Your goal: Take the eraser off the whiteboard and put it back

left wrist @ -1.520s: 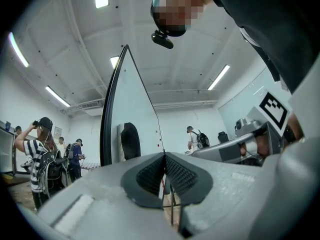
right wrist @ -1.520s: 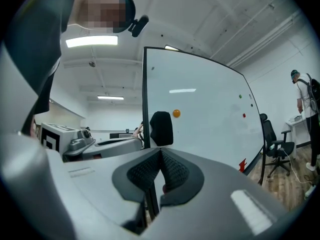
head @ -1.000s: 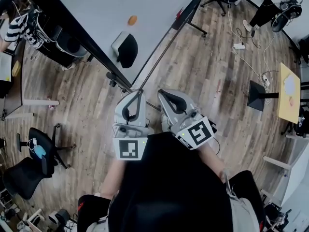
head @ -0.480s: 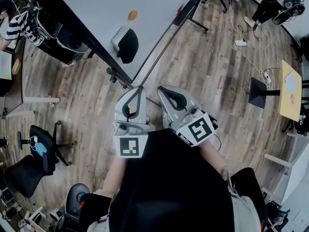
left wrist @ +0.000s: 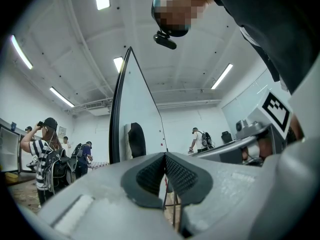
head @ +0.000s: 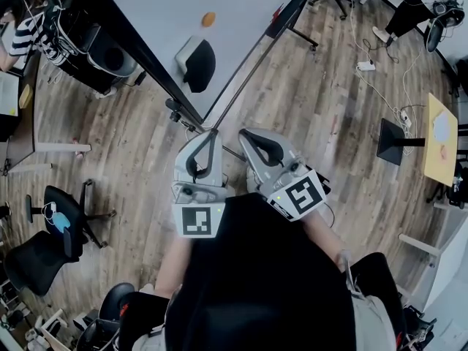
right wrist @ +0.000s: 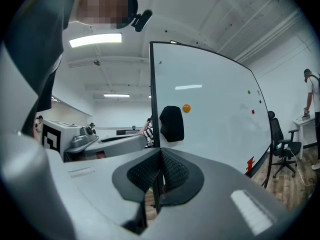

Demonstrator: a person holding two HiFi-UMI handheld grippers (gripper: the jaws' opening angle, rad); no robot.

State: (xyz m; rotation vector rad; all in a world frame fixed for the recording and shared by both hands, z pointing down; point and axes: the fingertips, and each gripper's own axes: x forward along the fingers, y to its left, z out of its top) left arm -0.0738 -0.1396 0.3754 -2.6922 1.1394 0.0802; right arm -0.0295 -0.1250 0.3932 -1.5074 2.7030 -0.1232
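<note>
Neither of my tongs has shifted since a second ago; only the head view has drifted, so the whiteboard (head: 146, 13) and the eraser (head: 197, 66) sit a touch higher in it, and a dark round shape (head: 117, 302) has come in at the lower left corner.

My left tongs (head: 210, 136) and right tongs (head: 246, 134) are held side by side close to my body, both pointing toward the near edge of the board. Each pair is clenched, pads pressed together with nothing between them (the left gripper view (left wrist: 165, 156) and the right gripper view (right wrist: 160, 154) both show this plainly).

Well ahead of both tongs, the eraser clings to the face of the board, near its dark frame and untouched. From the right tongs it shows above the pad tips and slightly to the right (right wrist: 171, 124), with an orange magnet (right wrist: 186, 108) just up and right of it. From the left tongs the board (left wrist: 140, 109) is seen almost edge-on, and the eraser (left wrist: 135, 140) juts from its face, left of the pads.

It is a rounded oblong, black on its outer side, with a pale grey layer toward the board.
</note>
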